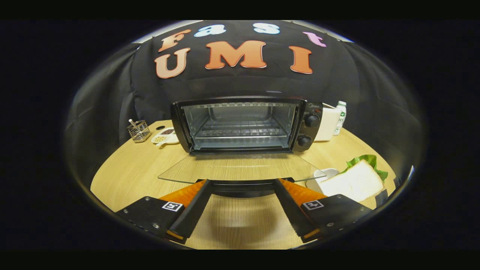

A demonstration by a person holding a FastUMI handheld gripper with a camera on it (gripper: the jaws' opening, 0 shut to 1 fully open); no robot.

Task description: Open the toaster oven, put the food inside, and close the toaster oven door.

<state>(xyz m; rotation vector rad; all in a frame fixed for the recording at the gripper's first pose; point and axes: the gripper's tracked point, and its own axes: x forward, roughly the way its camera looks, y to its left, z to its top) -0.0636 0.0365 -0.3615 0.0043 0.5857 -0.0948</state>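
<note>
Oven open; food still out.
The sandwich is seen at lower right, just beyond the right finger of the spread, empty gripper.

Hand-held gripper, fingers seemingly spread.

Gripper camera low over bench, facing open toaster oven head-on, close; fingers spread wide at oven door handle.
</note>
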